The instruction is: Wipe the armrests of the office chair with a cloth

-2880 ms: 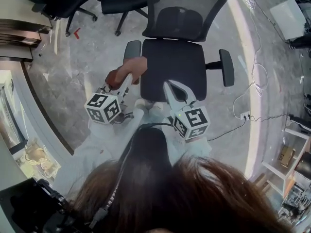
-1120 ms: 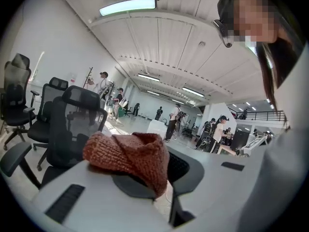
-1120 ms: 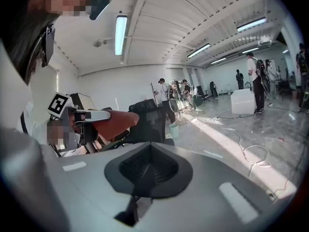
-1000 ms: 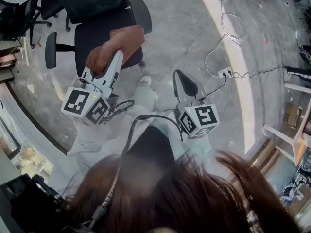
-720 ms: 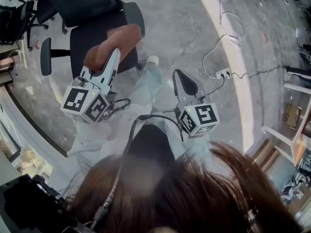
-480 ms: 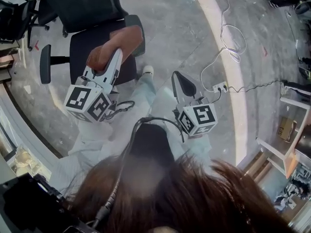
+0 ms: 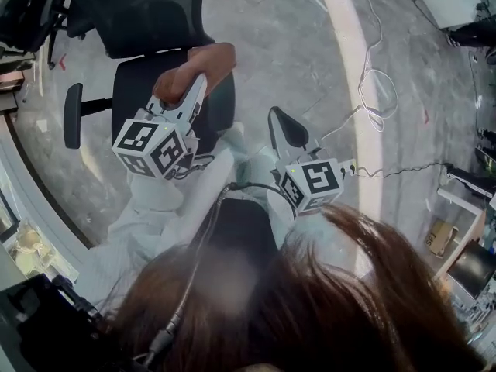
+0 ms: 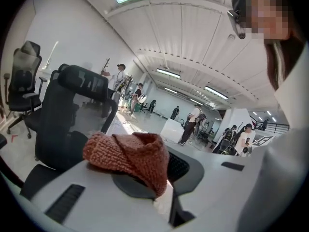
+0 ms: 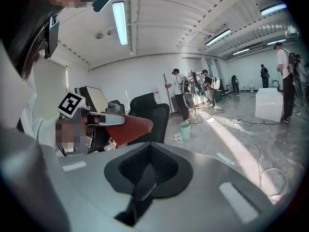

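The black office chair [image 7: 147, 91] stands at the upper left of the head view, with one armrest [image 7: 72, 115] out at its left side. My left gripper [image 7: 195, 87] is shut on a rust-brown knitted cloth [image 7: 198, 62], held over the seat's right edge; the armrest there is hidden under the cloth. In the left gripper view the cloth [image 8: 128, 154] bunches over the jaws, with the chair back [image 8: 72, 115] behind it. My right gripper [image 7: 279, 121] is shut and holds nothing, to the right of the chair above the floor. The right gripper view shows the cloth [image 9: 128, 127] and the chair [image 9: 149, 116] ahead.
White cables [image 7: 376, 91] and a power strip [image 7: 350, 167] lie on the floor at the right. More black chairs [image 7: 31, 10] stand at the top left, and a shelf [image 7: 453, 239] at the right edge. Several people stand far off. A teal bin [image 9: 184, 129] sits near them.
The view has swung from facing the chair to standing at its right side. My left gripper with the cloth went from one side of the seat to the other. The right gripper stayed shut.
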